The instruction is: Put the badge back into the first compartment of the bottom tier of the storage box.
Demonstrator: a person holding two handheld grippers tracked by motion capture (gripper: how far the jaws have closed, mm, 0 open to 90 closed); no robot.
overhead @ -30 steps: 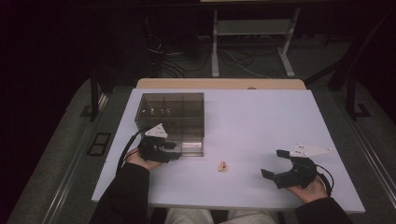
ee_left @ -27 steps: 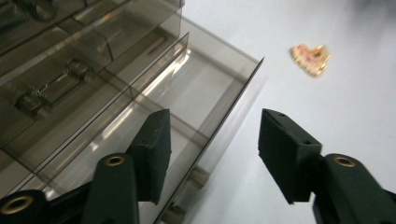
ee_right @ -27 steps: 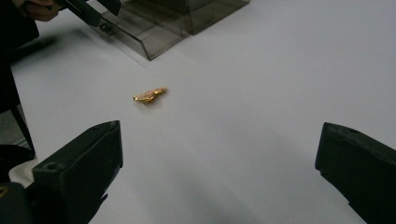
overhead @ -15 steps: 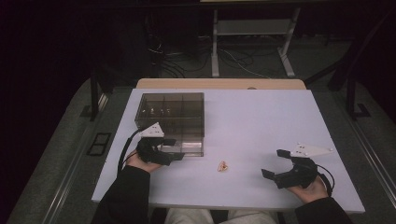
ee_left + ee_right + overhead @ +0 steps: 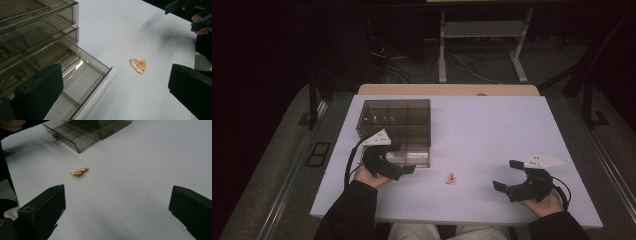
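Drawer (image 5: 82, 82): pulled out of the smoky box (image 5: 394, 125), near the table's (image 5: 492, 125) left edge. Left gripper (image 5: 404, 169): jaws just opened, nothing between. Right gripper (image 5: 507, 175): jaws apart, empty. Small brooch (image 5: 451, 177): near front edge.

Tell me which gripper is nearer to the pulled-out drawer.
Left. The left gripper sits right at the open drawer, jaws open. The right gripper rests far across the table, beyond the small gold trinket.

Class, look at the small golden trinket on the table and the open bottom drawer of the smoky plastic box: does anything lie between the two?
Nothing visible does. The trinket lies alone on the white table, with bare surface between it and the pulled-out drawer. The left gripper, jaws wide and empty, sits at the drawer front, beside that path.
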